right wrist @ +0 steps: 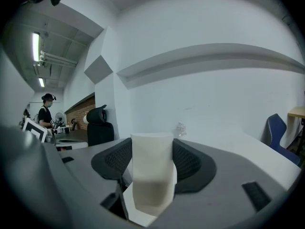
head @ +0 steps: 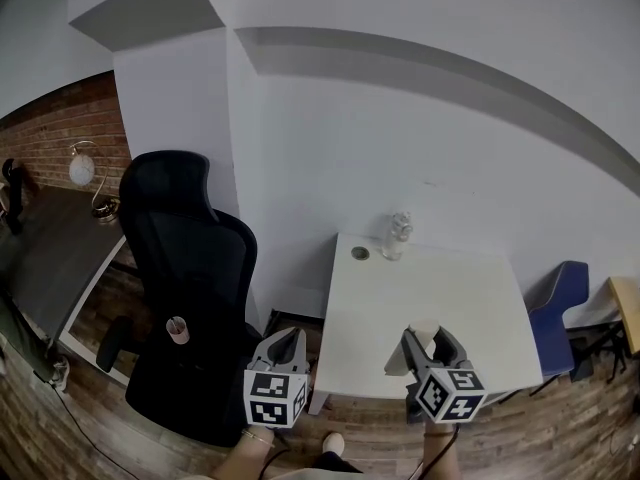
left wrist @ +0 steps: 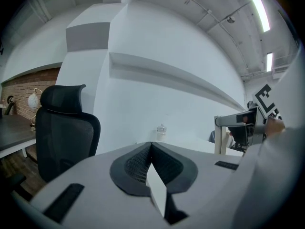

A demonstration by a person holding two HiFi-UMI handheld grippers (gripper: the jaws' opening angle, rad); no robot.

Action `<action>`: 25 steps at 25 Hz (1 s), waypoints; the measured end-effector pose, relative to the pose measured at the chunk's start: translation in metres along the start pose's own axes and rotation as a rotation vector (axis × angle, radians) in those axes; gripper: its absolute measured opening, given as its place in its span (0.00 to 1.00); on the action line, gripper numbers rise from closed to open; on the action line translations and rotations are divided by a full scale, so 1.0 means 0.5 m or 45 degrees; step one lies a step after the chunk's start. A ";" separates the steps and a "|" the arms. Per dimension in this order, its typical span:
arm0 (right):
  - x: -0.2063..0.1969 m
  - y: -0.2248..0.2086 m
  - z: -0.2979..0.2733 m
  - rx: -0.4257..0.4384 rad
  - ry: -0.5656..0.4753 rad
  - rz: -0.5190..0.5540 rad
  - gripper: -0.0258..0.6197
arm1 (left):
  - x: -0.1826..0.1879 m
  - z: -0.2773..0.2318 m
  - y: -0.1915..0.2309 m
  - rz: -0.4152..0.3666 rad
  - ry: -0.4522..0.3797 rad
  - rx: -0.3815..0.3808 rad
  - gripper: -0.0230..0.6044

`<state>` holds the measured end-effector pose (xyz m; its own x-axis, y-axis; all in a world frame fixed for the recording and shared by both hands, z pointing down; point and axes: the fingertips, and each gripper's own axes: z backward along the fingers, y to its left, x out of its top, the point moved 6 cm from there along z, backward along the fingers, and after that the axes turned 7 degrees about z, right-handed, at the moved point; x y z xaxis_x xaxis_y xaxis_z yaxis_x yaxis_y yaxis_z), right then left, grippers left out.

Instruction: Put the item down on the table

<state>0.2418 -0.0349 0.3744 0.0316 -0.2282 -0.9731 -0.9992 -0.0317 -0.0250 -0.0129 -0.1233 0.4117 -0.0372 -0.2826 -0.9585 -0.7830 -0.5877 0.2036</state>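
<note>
Holding: right gripper (right wrist: 151,143), jaws closed on a white item (right wrist: 151,175), one pad against each side; the item stands upright and rises above the jaw tips. In the head view this gripper (head: 425,336) and the item (head: 424,334) sit over the near edge of the white table (head: 470,298); contact with the top cannot be told.

Left gripper (left wrist: 151,145): jaws pressed together, nothing between them. In the head view it (head: 288,340) hangs off the table's left corner, beside the black chair (head: 190,288).

Table, far edge: clear bottle (head: 397,236), upright; small round object (head: 360,253) just left of it.

Surroundings: blue chair (head: 555,313) right of the table; dark desk (head: 50,258) with lamp (head: 82,168) far left.
</note>
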 end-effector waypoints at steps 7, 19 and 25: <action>0.024 -0.058 -0.070 0.032 0.001 -0.015 0.49 | 0.030 -0.079 -0.014 -0.020 0.012 0.022 0.06; 0.044 -0.136 -0.184 0.115 0.002 -0.028 0.49 | 0.063 -0.180 -0.018 -0.037 0.010 0.111 0.06; 0.035 -0.154 -0.227 0.147 0.027 -0.032 0.49 | 0.049 -0.200 -0.009 -0.028 0.036 0.151 0.06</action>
<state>0.3221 -0.1467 0.3853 0.0560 -0.2491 -0.9669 -0.9943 0.0743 -0.0767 0.0517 -0.2036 0.4072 -0.0030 -0.2930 -0.9561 -0.8513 -0.5009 0.1562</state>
